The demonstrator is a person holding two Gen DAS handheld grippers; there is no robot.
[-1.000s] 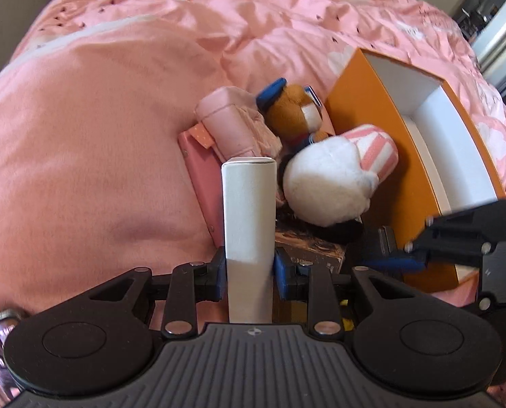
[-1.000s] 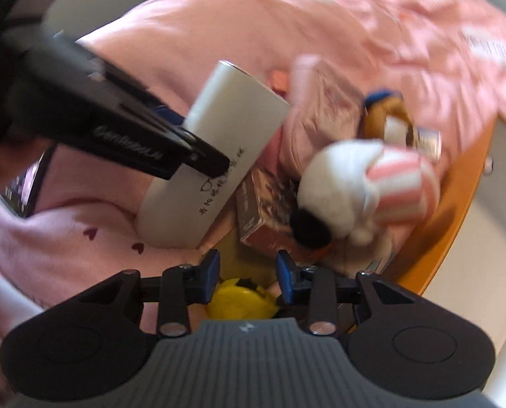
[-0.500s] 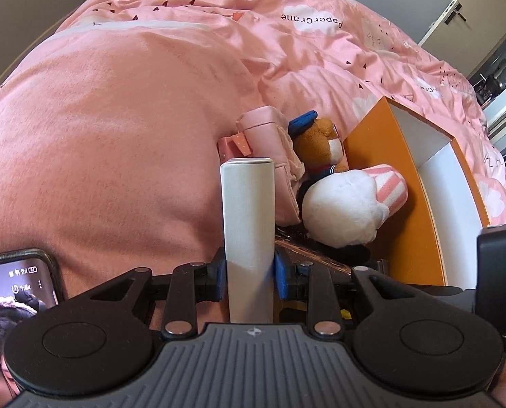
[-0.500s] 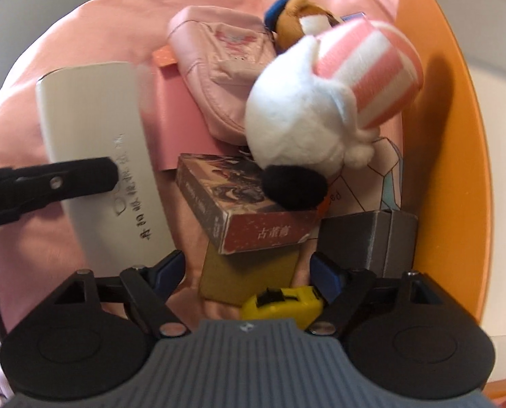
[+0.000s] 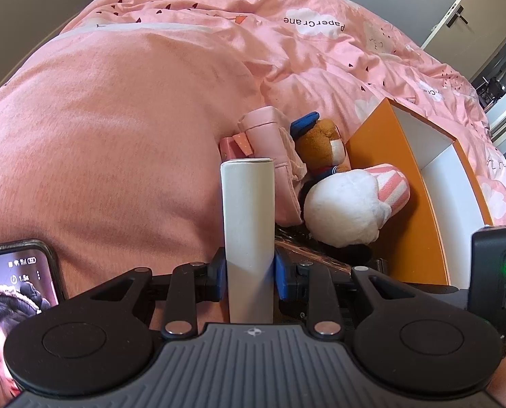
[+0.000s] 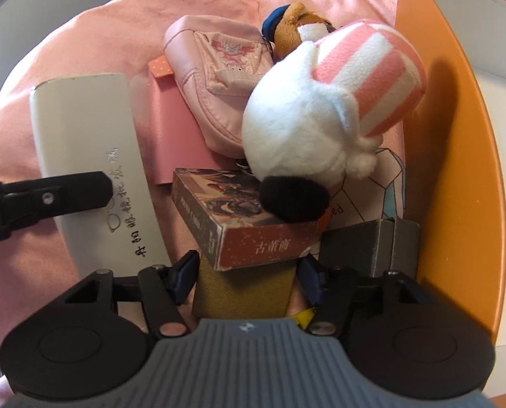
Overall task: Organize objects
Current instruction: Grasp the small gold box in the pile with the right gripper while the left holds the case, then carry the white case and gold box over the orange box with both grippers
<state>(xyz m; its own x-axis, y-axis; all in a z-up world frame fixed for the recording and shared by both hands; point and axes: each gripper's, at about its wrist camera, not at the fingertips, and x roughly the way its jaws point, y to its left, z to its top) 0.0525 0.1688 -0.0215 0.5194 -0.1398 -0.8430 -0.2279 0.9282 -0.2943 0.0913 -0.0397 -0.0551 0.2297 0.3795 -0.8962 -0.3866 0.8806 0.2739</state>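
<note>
My left gripper (image 5: 248,272) is shut on a long white case (image 5: 247,224) and holds it above the pink bed; the case also shows in the right wrist view (image 6: 89,156). My right gripper (image 6: 246,272) is open, its jaws on either side of an olive-brown box (image 6: 242,292) that lies under a red card box (image 6: 239,224). A white and pink-striped plush (image 6: 320,115), a brown bear plush (image 6: 293,23), a pink pouch (image 6: 215,68) and a grey box (image 6: 365,248) lie in a pile beside the orange box (image 6: 453,156).
A phone (image 5: 11,306) with a lit screen lies at the left on the pink duvet (image 5: 117,136). The orange box (image 5: 402,183) has a white inside and stands open at the right. A door (image 5: 470,10) is at the far right.
My right gripper moved down and forward so its open jaws now flank the olive-brown box. My left gripper lifted back a little with the white case.
</note>
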